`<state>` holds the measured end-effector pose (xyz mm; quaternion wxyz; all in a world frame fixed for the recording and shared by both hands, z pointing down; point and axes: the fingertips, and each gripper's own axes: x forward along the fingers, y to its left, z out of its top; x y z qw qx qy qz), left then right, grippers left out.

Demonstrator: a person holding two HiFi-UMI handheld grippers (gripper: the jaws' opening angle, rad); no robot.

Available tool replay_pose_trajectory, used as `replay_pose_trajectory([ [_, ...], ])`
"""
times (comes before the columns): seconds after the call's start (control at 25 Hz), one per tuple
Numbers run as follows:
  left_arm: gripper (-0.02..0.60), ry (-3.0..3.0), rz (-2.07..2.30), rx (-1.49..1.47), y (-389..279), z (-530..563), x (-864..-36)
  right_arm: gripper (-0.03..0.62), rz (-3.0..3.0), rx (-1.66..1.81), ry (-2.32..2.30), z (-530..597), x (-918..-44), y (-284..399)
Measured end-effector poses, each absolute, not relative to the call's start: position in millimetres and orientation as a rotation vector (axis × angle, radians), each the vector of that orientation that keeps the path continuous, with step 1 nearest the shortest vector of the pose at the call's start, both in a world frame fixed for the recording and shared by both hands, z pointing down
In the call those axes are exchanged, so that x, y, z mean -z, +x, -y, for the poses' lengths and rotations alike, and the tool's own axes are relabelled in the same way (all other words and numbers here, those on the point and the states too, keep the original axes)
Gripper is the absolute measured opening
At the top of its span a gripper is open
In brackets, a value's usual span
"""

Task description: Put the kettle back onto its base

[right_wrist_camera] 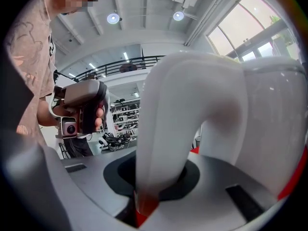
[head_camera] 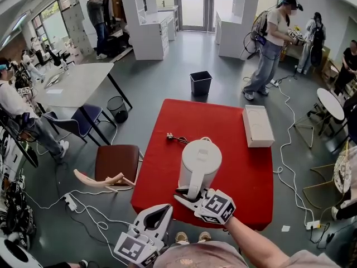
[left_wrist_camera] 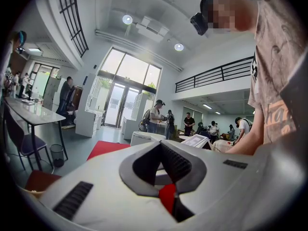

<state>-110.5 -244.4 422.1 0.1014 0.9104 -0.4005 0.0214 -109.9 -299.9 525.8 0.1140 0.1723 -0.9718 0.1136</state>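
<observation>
A white kettle (head_camera: 199, 163) stands upright in the middle of the red table (head_camera: 245, 172). My right gripper (head_camera: 188, 194) is shut on its curved handle (right_wrist_camera: 178, 109) from the near side. In the right gripper view the handle runs down between the jaws, with the kettle body (right_wrist_camera: 272, 124) to the right. The gripper hides the kettle's bottom, so I cannot tell whether it touches the table. My left gripper (head_camera: 166, 207) hangs off the table's near left corner. Its fingertips meet with nothing between them, as the left gripper (left_wrist_camera: 160, 144) view also shows.
A small metal piece with a thin cord (head_camera: 169, 135) lies on the table behind the kettle. A white box (head_camera: 257, 125) sits at the table's far right edge. A brown chair (head_camera: 116, 161) stands left of the table, a black bin (head_camera: 200, 83) beyond it. Cables cross the floor.
</observation>
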Motion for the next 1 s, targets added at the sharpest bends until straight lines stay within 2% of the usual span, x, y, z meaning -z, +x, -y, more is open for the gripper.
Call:
replay_pose_trajectory([
  [1.0, -0.002, 2.701, 1.183, -0.064, -109.5, 229.3, -422.7, 0.071, 2.798, -0.220, 0.494, 268.4, -550.5, -122.1],
])
